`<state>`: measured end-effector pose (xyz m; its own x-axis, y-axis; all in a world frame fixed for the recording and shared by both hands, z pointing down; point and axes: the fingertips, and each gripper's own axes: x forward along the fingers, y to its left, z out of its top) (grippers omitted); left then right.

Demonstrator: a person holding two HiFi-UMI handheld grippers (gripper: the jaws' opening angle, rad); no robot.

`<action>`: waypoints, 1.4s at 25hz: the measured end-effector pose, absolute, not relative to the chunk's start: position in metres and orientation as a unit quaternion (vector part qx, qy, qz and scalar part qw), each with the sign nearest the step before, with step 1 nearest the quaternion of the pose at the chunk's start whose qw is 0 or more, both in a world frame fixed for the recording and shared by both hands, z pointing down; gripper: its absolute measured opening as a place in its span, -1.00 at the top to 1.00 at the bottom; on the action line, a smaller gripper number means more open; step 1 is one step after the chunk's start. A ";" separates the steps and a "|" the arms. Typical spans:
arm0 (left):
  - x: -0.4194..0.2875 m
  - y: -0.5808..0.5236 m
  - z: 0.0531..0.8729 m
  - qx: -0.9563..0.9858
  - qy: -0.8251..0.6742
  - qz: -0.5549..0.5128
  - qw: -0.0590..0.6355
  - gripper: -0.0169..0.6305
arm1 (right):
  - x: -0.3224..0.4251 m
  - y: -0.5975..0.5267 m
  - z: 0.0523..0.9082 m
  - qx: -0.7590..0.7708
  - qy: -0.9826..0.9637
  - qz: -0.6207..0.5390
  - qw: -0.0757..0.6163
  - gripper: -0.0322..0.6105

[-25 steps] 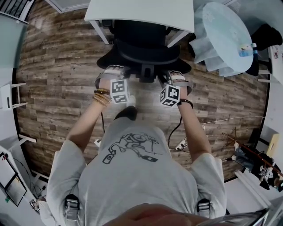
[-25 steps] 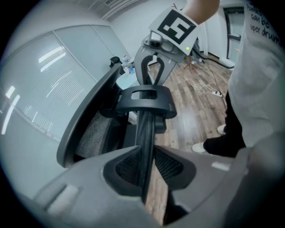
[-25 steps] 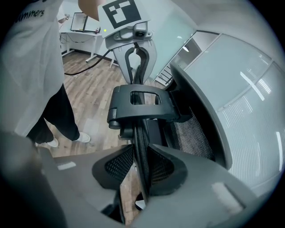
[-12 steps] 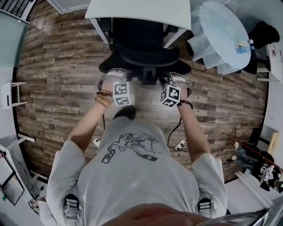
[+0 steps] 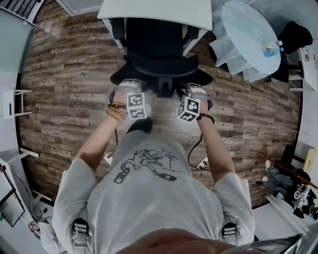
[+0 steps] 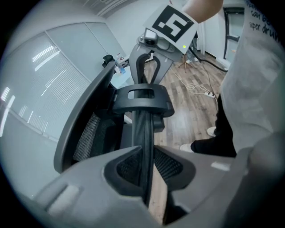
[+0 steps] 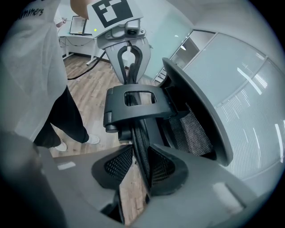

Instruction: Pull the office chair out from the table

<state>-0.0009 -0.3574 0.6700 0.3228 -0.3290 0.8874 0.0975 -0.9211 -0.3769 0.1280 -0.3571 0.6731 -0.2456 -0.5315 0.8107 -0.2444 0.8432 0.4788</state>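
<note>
Item: black mesh-backed office chair [image 5: 161, 64], standing on brown wood-plank floor [image 5: 69, 74], seat sitting partly under the white rectangular table [image 5: 154, 12], back facing the person. 2 tools are gripping its thin top rim [image 6: 144, 129]: left gripper [image 5: 129, 82] is clamping it, and right gripper [image 5: 197, 88] is pinching it alongside, its jaws just easing wider.

The person wears a light grey T-shirt [image 5: 149, 193] with a black line drawing, stacked bracelets [image 5: 115, 110] on the left wrist and a dark band [image 5: 208, 115] on the right. The grey left gripper [image 6: 149, 164] and right gripper [image 7: 136, 167] bear black-and-white marker cubes [image 5: 137, 105].
</note>
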 end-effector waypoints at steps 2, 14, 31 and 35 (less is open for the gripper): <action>-0.004 -0.347 0.670 -0.787 0.076 -0.583 0.184 0.70 | 0.126 -0.346 0.673 0.249 -0.780 -0.130 0.560 0.54; -0.017 -0.285 0.673 -0.756 0.100 -0.620 0.187 0.69 | 0.112 -0.277 0.672 0.241 -0.789 -0.138 0.549 0.55; -0.011 -0.177 0.673 -0.739 0.124 -0.632 0.198 0.68 | 0.119 -0.170 0.670 0.238 -0.791 -0.143 0.546 0.55; -0.011 -0.154 0.674 -0.740 0.127 -0.632 0.195 0.68 | 0.118 -0.147 0.670 0.235 -0.792 -0.147 0.544 0.55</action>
<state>-0.0115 -0.1538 0.6742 0.1698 -0.4341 0.8847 0.0585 -0.8917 -0.4488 0.1176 -0.1475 0.6702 -0.2970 -0.5321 0.7928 -0.2129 0.8463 0.4883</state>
